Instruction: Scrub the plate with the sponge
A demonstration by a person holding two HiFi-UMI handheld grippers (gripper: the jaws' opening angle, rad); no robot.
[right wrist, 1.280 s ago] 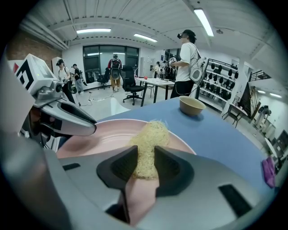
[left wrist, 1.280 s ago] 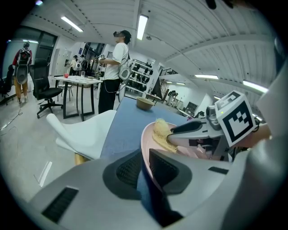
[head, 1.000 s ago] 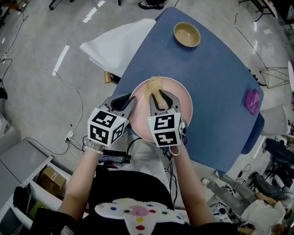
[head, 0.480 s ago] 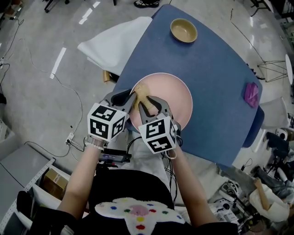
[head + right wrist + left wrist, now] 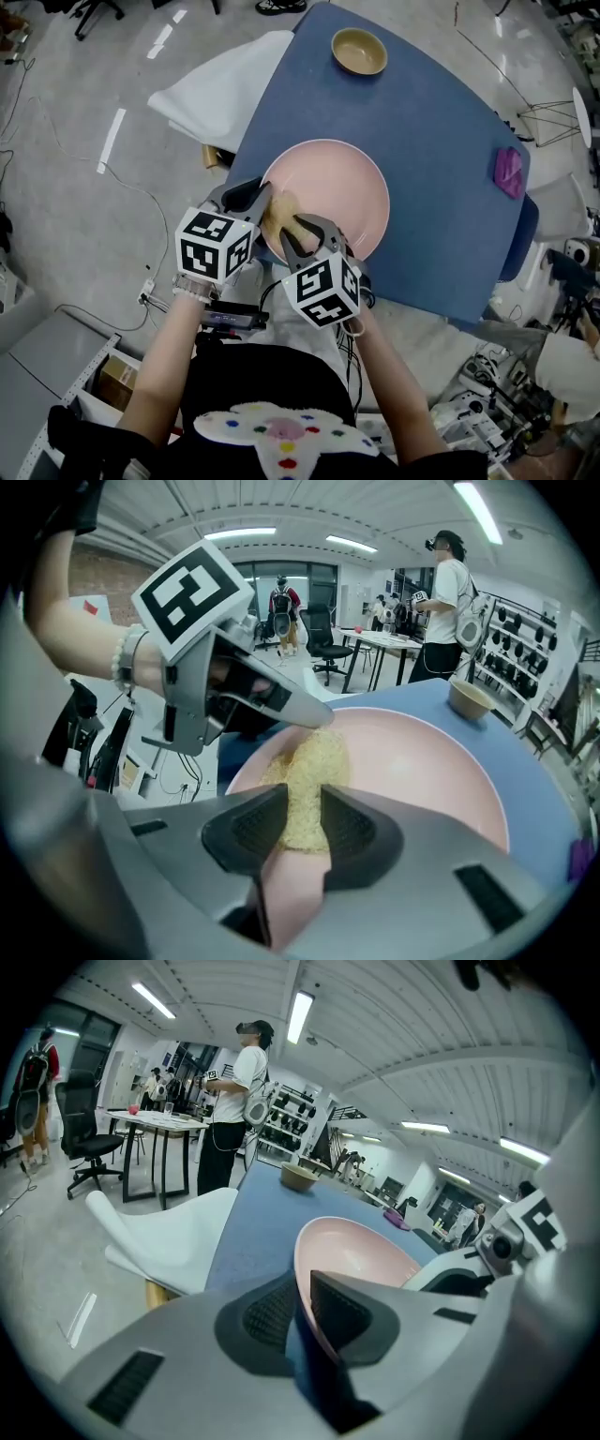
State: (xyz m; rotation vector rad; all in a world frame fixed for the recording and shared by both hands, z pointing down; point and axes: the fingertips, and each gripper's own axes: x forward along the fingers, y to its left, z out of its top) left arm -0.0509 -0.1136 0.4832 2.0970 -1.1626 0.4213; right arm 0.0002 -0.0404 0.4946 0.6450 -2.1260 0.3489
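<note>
Scrubbing is apparently proceeding mid-task: the left hand-held gripper [image 5: 305, 1309] is clamping the plate [image 5: 330, 192] rim at the bench [image 5: 431, 131] edge, while the right hand-held gripper [image 5: 302, 822] is pressing the pinched sponge [image 5: 309, 775] onto its near-left face.

The right hand-held gripper [image 5: 302, 232] hides part of the sponge [image 5: 278, 212] at the plate's [image 5: 342, 183] 8 o'clock rim. A purple object [image 5: 509, 172] at the worktop's [image 5: 431, 112] 3 o'clock edge is too small to identify.

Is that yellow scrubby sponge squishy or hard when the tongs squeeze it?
Probably squishy: the sponge looks loose and fibrous, and seems narrower where the right tongs pinch it. It is likely light and rough rather than slippery, given its stringy strands.
</note>
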